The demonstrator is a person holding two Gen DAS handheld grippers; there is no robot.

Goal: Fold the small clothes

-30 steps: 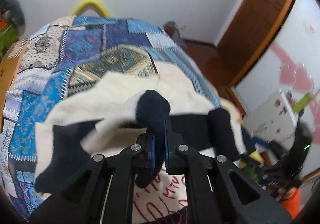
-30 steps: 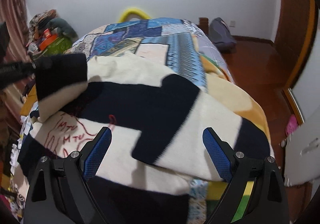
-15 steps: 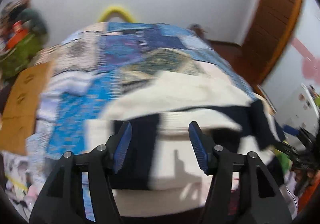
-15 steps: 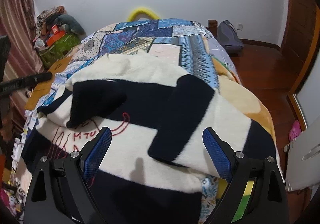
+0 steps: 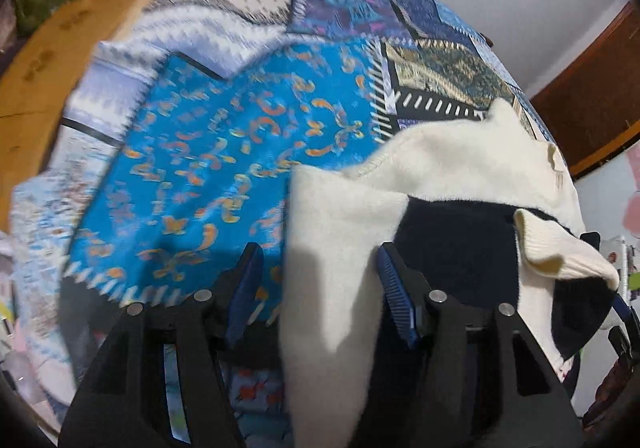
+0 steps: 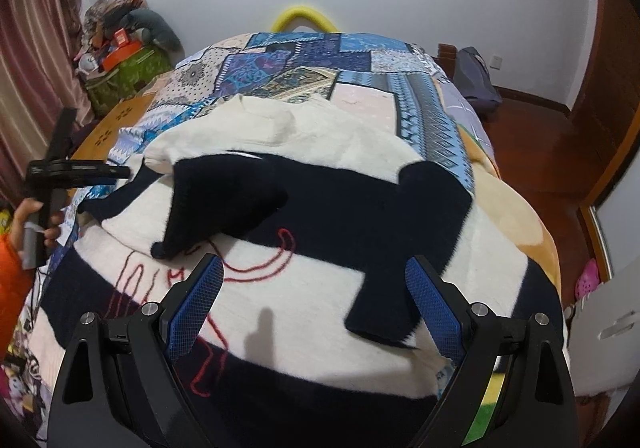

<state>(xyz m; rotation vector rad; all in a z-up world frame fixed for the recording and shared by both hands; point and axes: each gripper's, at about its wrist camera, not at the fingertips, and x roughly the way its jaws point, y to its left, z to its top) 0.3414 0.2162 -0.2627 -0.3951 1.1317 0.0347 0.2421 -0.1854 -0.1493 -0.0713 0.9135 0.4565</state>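
Observation:
A cream and navy striped sweater [image 6: 304, 136] with red stitching lies flat on the bed, both sleeves folded across its front. In the left wrist view its cream left edge [image 5: 332, 232] lies under and between the jaws of my left gripper [image 5: 320, 288], which is open, pads clear of the cloth. The right wrist view shows that left gripper [image 6: 120, 171] side-on at the sweater's left shoulder, held by a hand [image 6: 24, 216]. My right gripper [image 6: 316, 304] hovers wide open over the sweater's lower front, holding nothing. The navy sleeve cuff [image 6: 188, 236] rests just beyond its left finger.
A blue patchwork quilt [image 5: 224, 152] covers the bed. A wooden board [image 6: 104, 136] and a pile of bags [image 6: 124, 60] stand to the left. A yellow hoop [image 6: 304, 18] is at the bed's far end. Wooden floor with a dark bag [image 6: 476, 76] lies to the right.
My left gripper let go of the navy sleeve cuff, opened, and swung left and down to the sweater's left edge. The sleeve now lies across the chest. The right gripper stayed open, barely shifting.

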